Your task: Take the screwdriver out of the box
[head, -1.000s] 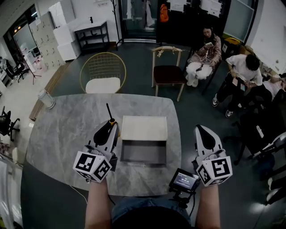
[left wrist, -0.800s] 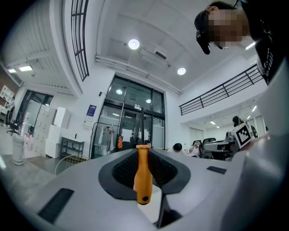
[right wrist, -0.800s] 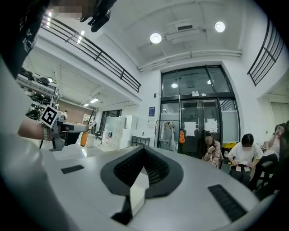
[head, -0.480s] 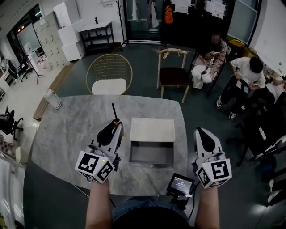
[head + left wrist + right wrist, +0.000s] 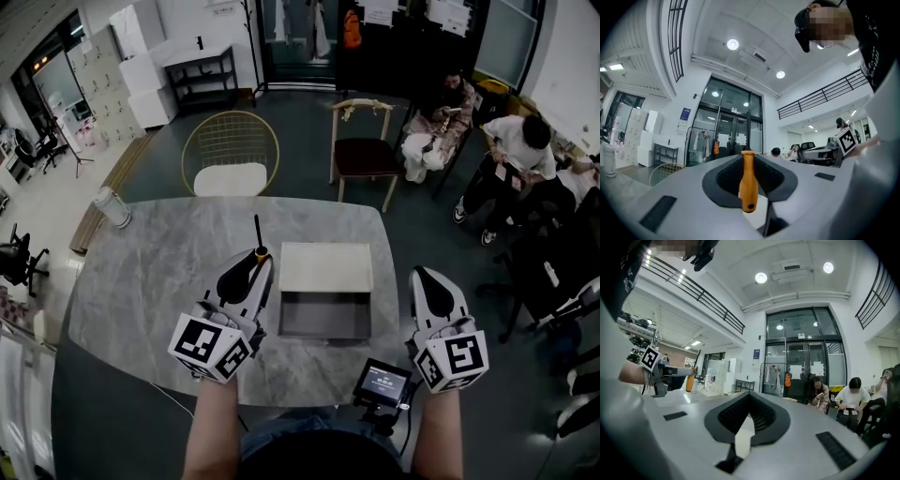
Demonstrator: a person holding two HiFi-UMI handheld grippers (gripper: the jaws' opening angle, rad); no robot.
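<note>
Two claws, left gripper [image 5: 251, 270] clamped on orange screwdriver [image 5: 748, 185], right gripper [image 5: 421, 275] jaws together, beside box [image 5: 324, 268].

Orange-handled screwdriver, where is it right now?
The orange-handled screwdriver is clamped in the left gripper, just left of the open grey box in the head view, above the marble table.

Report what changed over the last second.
Little. The right gripper seems to have edged toward the box. The left gripper still clamps the screwdriver just left of the box, out of it; the box stays open on the table.
</note>
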